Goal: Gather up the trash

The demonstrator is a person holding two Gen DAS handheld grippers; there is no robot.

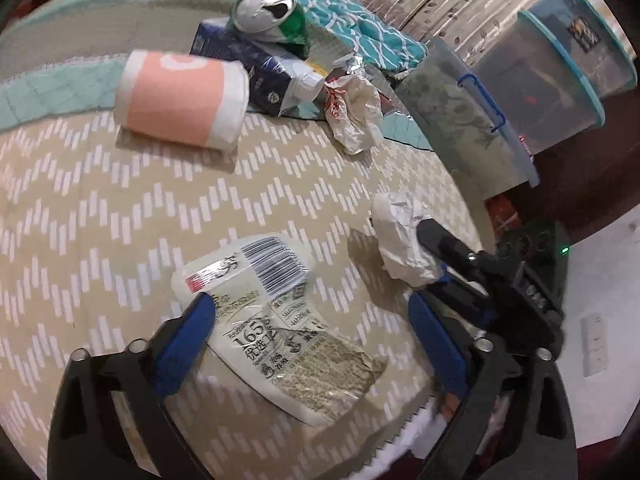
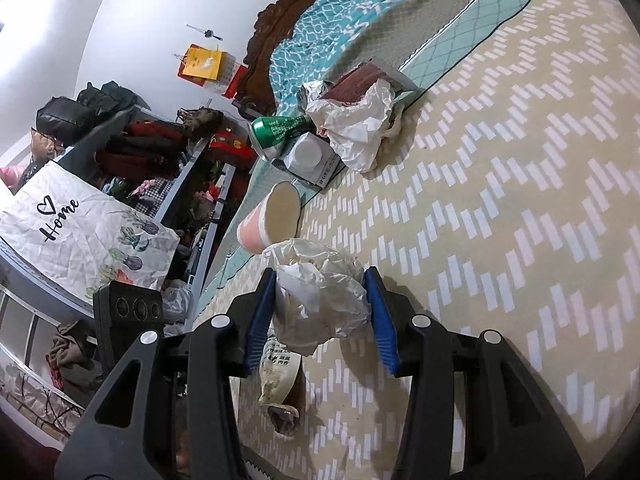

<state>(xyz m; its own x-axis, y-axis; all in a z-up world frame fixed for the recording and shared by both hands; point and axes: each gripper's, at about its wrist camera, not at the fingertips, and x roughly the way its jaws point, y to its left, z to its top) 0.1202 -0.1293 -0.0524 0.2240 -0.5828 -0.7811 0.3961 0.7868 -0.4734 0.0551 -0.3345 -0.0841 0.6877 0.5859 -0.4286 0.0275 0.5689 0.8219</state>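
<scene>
Right tongs (image 2: 322, 312) pinch crumpled paper (image 2: 320, 300) — left tongs (image 1: 312, 320) spread over wrapper (image 1: 280, 320).

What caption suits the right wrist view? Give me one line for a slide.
Right gripper closes on a crumpled paper ball above the patterned bedspread.

A beige bedspread with a white chevron pattern (image 1: 120, 208) covers the bed, bordered by a teal quilted strip (image 2: 460, 46) and a rumpled turquoise patterned blanket (image 1: 360, 20). Clear lidded storage bins (image 1: 560, 72) stand beside the bed. A white "Home" bag (image 2: 84, 232), a yellow hanging calendar (image 2: 204, 62) and a carved dark headboard (image 2: 280, 28) occupy the far side.
</scene>
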